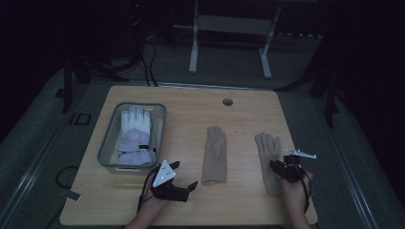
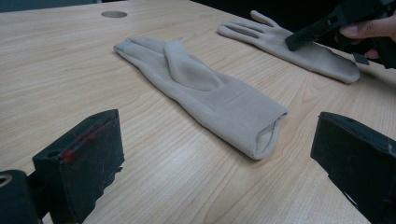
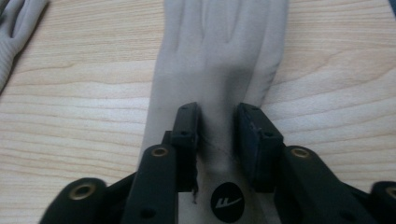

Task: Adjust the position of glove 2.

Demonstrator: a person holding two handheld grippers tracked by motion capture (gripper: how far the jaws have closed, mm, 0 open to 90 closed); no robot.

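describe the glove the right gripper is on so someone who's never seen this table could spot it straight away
On the wooden table, look right of the clear bin of white gloves, where two beige gloves lie flat. It is the right beige glove, nearest the table's right edge. Unlike the middle beige glove, it has the right gripper pinching a fold of it, and its fingers are spread.

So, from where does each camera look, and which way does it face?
High view: above the person's side, facing forward and down on the table; both forearms and each hand-held gripper show.
Left gripper view: low over the table, facing the middle beige glove between its open jaws.
Right gripper view: looking down its jaws, nearly closed over the right beige glove.
All views share the two gloves.
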